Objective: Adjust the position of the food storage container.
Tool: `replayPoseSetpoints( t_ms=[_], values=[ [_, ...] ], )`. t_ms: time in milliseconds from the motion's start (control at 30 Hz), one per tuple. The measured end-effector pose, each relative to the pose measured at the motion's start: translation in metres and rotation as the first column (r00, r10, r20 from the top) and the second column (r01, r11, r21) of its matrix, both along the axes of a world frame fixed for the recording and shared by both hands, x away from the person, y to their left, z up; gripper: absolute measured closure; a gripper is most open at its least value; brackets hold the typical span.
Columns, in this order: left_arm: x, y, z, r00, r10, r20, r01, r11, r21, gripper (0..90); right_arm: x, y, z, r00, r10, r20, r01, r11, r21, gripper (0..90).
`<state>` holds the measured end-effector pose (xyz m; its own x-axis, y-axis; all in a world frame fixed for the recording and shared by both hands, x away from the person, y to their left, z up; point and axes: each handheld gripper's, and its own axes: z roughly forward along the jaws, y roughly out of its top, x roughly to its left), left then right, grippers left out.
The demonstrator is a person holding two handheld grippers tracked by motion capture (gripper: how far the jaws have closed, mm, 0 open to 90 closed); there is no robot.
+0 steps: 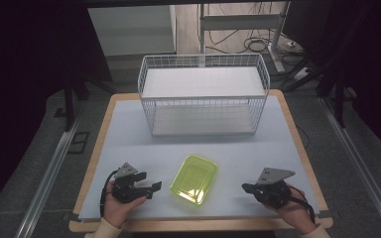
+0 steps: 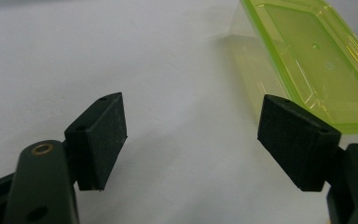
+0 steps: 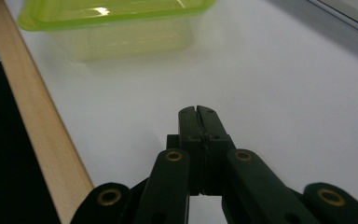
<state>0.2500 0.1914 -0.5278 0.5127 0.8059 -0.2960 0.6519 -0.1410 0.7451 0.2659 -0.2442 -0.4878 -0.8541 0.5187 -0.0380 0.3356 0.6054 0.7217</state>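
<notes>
Nothing begun by the look of it: left tool (image 1: 151,188) spread, right tool (image 1: 246,188) pressed together empty, flanking untouched tray (image 1: 194,178), basket (image 1: 203,94) beyond.

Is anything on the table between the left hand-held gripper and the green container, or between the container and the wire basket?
Nothing visible. Bare white table lies between the open left hand-held gripper and the green container, and between it and the wire basket behind it.
</notes>
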Motion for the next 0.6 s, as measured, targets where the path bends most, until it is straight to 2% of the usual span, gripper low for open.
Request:
replayPoseSetpoints(
  t_ms=[300, 367, 500, 567, 600],
  values=[
    [0.0, -0.001, 0.001, 1.0, -0.005, 0.003, 0.005, 1.0, 0.002, 23.4, -0.009, 0.027, -0.005, 0.9967, 0.076, -0.028, -0.076, 0.997, 0.004, 89.7],
    [0.001, 0.0, 0.0, 1.0, -0.005, 0.001, 0.005, 1.0, 0.001, 23.4, -0.009, 0.038, -0.007, 0.9931, 0.111, -0.039, -0.11, 0.994, 0.01, 89.6],
    [0.001, 0.001, 0.0, 1.0, 0.001, 0.002, -0.001, 1.0, -0.002, 23.4, -0.012, 0.052, -0.01, 0.9888, 0.141, -0.048, -0.141, 0.99, 0.007, 89.7],
    [0.0, 0.001, 0.001, 1.0, -0.001, 0.004, 0.001, 1.0, -0.002, 23.5, -0.015, 0.063, -0.011, 0.984, 0.171, -0.049, -0.172, 0.985, -0.011, 89.7],
    [0.0, 0.001, 0.001, 1.0, -0.003, 0.005, 0.003, 1.0, -0.003, 23.5, -0.015, 0.063, -0.011, 0.984, 0.171, -0.049, -0.172, 0.985, -0.011, 89.7]
  ],
)
